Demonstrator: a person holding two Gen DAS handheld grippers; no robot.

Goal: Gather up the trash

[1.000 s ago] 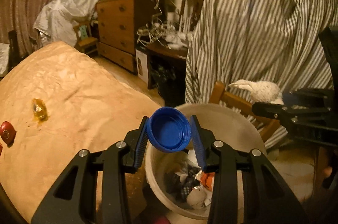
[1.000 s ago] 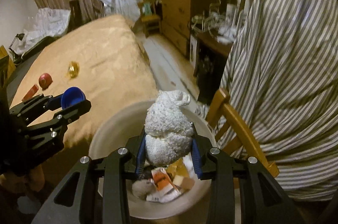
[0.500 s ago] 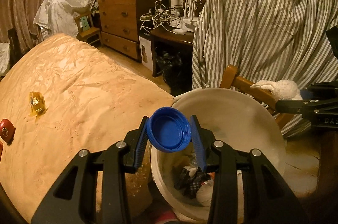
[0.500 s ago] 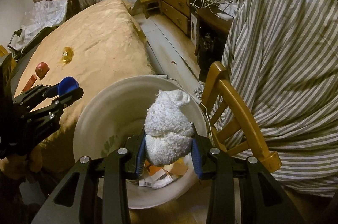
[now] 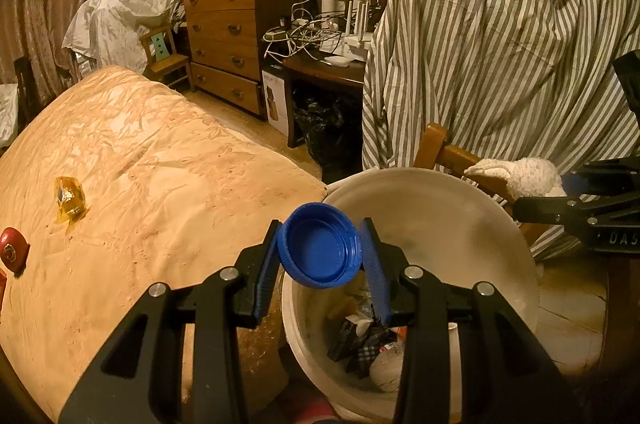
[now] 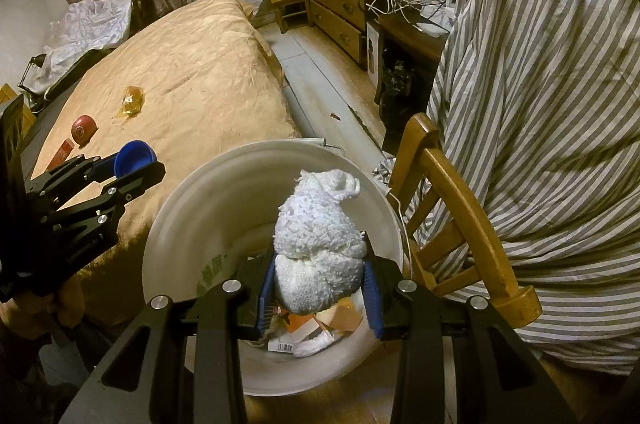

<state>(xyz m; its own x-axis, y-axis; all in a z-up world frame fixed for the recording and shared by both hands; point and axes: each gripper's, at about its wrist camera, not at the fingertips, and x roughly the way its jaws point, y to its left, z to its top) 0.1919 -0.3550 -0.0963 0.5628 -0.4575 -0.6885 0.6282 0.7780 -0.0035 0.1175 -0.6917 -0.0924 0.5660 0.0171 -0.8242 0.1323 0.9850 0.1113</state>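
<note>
My left gripper [image 5: 322, 252] is shut on a blue bottle cap [image 5: 320, 246] and holds it over the near left rim of a white bucket [image 5: 460, 208] with trash inside. My right gripper [image 6: 318, 278] is shut on a white fuzzy wad of cloth [image 6: 320, 244] and holds it above the same bucket [image 6: 192, 208]. The left gripper with the cap [image 6: 134, 154] shows in the right wrist view; the cloth [image 5: 524, 176] shows at the right in the left wrist view. A yellow wrapper [image 5: 70, 200] and a red round object [image 5: 12, 252] lie on the bed.
The bed with a tan cover [image 5: 160, 192] lies left of the bucket. A wooden chair [image 6: 460, 200] draped in striped cloth [image 6: 540, 104] stands right of it. A dresser [image 5: 224, 36] and a cluttered desk [image 5: 320, 64] stand behind.
Both grippers have come lower and closer to the bucket, which fills more of each view. Both still hold their items.
</note>
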